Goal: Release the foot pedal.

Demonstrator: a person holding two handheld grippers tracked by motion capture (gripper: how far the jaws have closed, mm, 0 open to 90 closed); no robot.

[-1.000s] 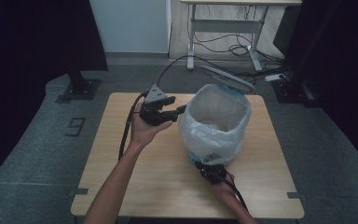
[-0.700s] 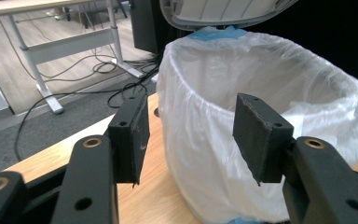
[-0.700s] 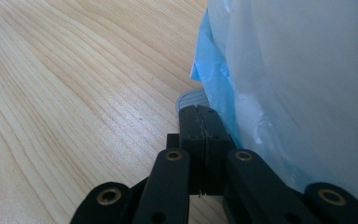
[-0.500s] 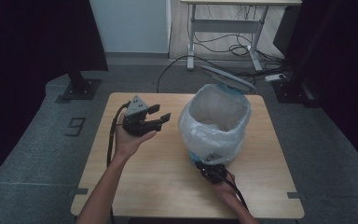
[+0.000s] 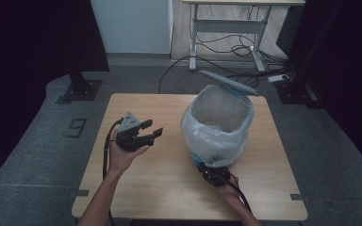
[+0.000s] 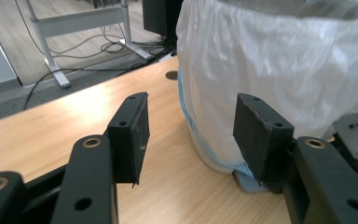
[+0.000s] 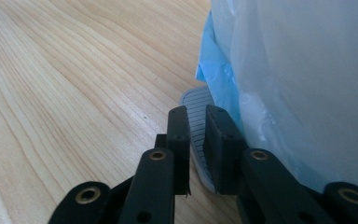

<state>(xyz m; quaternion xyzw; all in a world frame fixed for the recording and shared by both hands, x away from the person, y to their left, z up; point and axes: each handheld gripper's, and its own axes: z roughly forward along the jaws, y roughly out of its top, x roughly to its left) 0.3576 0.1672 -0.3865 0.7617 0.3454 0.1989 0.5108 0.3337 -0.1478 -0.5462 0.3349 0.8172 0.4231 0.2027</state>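
Right fingers: the black pads (image 7: 179, 135) are nearly together, pinching the ribbed grey pedal (image 7: 196, 119) that sticks out at the bin's foot, and it sits right between them.
Right gripper: the right gripper (image 5: 213, 173) is low on the near side of the bin, hard against its base, with the hand coming in from the bottom edge.
Left fingers: wide apart, nothing between the two black pads (image 6: 131, 133), just bare wood showing through the gap.
Left gripper: the left gripper (image 5: 150, 134) is held up in the person's left hand (image 5: 122, 155), off to the left of the bin and clear of it, fingers pointing toward the bin.
Bin: the pedal bin lined with a white translucent plastic bag (image 5: 219, 127) stands upright on the right half of the worktop, a pale blue liner (image 7: 219, 79) peeking out under the bag near the bottom.
Lid: the grey flat lid (image 5: 228, 83) is raised, tilted up behind the open mouth.
Worktop: the light wooden worktop (image 5: 169, 188) carries the bin.
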